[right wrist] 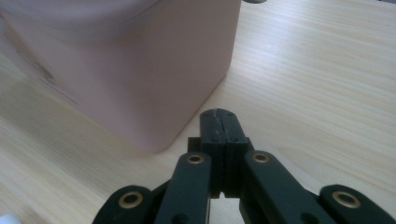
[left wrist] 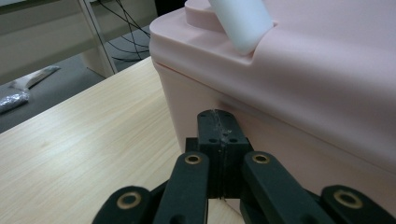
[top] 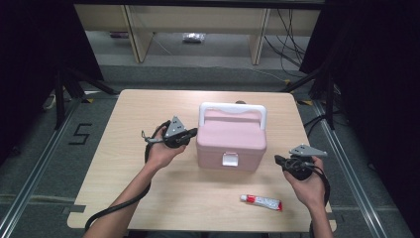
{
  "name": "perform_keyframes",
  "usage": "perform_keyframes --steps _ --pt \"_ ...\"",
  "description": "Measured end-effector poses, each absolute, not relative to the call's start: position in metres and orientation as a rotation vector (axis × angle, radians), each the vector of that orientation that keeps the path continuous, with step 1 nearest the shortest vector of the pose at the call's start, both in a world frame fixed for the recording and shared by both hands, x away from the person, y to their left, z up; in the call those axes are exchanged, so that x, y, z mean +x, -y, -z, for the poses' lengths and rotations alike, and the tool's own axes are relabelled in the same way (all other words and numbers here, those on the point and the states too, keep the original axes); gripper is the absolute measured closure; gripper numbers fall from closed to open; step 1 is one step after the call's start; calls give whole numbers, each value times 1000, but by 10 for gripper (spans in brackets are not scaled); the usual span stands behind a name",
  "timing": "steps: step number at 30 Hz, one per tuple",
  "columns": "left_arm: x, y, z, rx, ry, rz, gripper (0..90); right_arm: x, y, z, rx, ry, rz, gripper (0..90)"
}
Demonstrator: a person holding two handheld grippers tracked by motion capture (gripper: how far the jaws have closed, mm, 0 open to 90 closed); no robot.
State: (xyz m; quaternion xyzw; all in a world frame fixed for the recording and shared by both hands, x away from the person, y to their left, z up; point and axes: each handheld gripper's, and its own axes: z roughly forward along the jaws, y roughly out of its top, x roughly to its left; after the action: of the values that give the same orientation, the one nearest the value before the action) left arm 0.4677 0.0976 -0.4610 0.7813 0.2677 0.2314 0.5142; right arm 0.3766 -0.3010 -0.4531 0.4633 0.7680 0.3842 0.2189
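So the pink box (top: 231, 141) with the white handle (top: 233, 110) sits closed around the middle of the table (top: 133, 114), clasp side facing the person. The left tongs (top: 193, 132) are pinched fully together with nothing in them, tips right up against the box's left wall, and the right tongs (top: 278, 159) are closed and empty too, just off its right front corner. There's also a red-and-white tube (top: 261, 202) lying near the front edge, well apart from the box.
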Motion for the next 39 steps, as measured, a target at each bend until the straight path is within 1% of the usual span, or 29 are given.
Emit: perform_keyframes --steps 1,7,8,10,11,14,18,23,25,29,34,35,38,39 --pt "468 -95 461 1881 -639 -554 899 375 300 452 1322 -2112 -1059 900" --pt "467 -79 460 1889 -607 -548 898 379 306 452 1324 -2114 -1046 900" --pt "466 -76 460 1890 -605 -546 898 380 310 452 1282 -2114 -1018 900" --pt "466 -71 460 1896 -594 -544 898 379 309 453 1342 -2116 -1031 900" --pt "466 -69 460 1898 -593 -542 898 381 313 452 1289 -2112 -1012 900" --pt "466 -62 459 1905 -582 -543 898 379 314 453 1347 -2104 -1017 900" --pt "468 -53 458 1913 -573 -537 897 380 321 453 1304 -2084 -1002 900" --pt "468 -39 458 1914 -562 -532 897 378 324 453 1375 -2080 -997 900" --pt "467 -35 459 1916 -556 -524 897 380 329 453 1317 -2074 -971 900" --pt "465 -30 460 1919 -546 -520 897 378 330 454 1358 -2064 -962 900" --pt "465 -24 459 1933 -543 -524 897 378 336 452 1325 -2057 -945 900" --pt "466 -23 459 1930 -543 -522 897 376 334 452 1376 -2054 -955 900" --pt "465 -20 459 1933 -541 -523 897 376 339 452 1338 -2041 -945 900" --pt "465 -19 458 1935 -541 -524 897 375 337 452 1390 -2045 -960 900"
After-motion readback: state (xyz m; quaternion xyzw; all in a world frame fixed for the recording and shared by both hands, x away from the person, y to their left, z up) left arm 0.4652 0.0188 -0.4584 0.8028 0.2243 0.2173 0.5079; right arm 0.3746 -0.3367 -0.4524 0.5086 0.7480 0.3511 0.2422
